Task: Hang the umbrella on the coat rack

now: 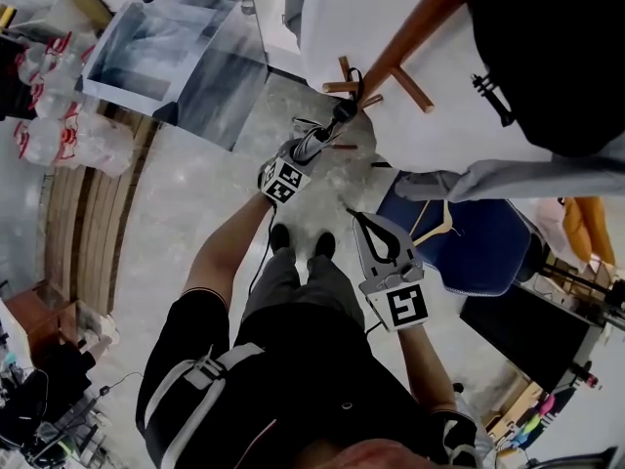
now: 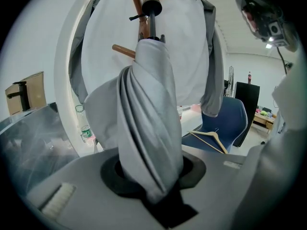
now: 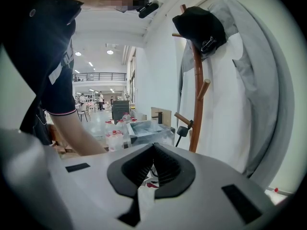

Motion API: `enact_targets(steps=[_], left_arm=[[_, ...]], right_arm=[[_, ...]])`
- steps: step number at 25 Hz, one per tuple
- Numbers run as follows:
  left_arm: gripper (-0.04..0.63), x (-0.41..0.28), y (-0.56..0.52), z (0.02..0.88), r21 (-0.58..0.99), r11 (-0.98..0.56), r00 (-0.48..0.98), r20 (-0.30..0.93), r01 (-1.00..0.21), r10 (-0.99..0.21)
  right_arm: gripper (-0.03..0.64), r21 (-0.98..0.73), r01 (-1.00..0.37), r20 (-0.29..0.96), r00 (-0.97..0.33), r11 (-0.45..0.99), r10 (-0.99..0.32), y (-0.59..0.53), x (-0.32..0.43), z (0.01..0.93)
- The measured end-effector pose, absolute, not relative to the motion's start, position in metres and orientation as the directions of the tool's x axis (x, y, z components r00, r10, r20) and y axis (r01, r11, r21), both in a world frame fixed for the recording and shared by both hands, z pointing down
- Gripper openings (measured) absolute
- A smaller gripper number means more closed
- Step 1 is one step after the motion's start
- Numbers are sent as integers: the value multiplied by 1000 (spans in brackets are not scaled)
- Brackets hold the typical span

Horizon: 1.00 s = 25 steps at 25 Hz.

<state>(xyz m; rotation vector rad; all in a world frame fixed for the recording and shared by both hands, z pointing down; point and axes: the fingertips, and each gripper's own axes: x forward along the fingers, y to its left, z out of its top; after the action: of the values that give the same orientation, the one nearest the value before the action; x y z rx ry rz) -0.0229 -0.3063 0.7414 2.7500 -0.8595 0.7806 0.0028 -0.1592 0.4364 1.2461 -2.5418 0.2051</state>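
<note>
Left gripper (image 2: 151, 176) is clamping the umbrella (image 2: 144, 114), best easing it toward the eleven o'clock peg (image 2: 123, 51); right gripper (image 3: 152, 150) is idling closed.

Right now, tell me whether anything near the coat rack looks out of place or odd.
A wooden hanger lies loose on the blue chair near the coat rack instead of hanging. The umbrella held in the left tool is only loosely folded, its fabric bunched. Nothing looks spilled or broken.
</note>
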Motion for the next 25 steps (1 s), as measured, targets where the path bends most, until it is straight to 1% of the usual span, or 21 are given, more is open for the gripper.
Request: enact_targets(steps=[11, 25], left_arm=[[124, -7, -312, 766, 30, -793, 702, 486, -608, -520], [127, 14, -341, 792, 18, -718, 666, 390, -696, -636]], right_arm=[[3, 1, -784, 359, -579, 621, -732, -154, 4, 452], [2, -25, -773, 426, -581, 633, -693, -147, 4, 491]])
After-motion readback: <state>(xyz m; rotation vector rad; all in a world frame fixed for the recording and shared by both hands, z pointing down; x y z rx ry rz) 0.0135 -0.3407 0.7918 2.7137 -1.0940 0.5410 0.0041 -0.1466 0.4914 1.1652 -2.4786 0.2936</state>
